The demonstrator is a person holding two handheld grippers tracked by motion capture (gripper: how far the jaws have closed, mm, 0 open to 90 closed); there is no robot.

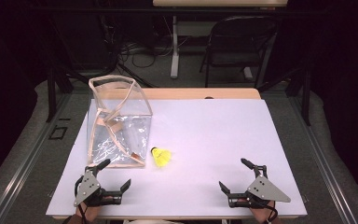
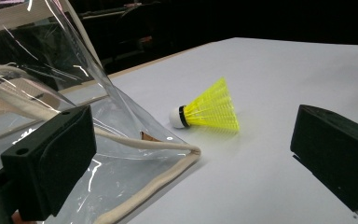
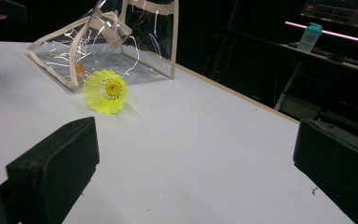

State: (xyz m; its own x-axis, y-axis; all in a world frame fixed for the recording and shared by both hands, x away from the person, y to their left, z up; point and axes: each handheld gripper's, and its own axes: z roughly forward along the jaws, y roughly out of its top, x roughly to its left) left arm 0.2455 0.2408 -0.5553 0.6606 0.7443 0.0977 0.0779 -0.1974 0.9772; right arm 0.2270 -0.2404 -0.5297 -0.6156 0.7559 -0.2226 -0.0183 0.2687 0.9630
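We see a white-topped table in a dark room; beyond its far edge stand a black folding chair, tangled cables and grey floor.

Yellow shuttlecock, clear cream-trimmed bag, white table.

A yellow shuttlecock lies on its side on the white table, its white cork tip with a black band pointing toward the bag and its ribbed, net-like skirt flaring away from it. Just beside it stands a clear plastic bag – boxy, edged in cream fabric trim, its mouth open at the top and a cream strap drooping inside. The bag's near bottom corner sits close to the shuttlecock's tip; whether they touch cannot be told.
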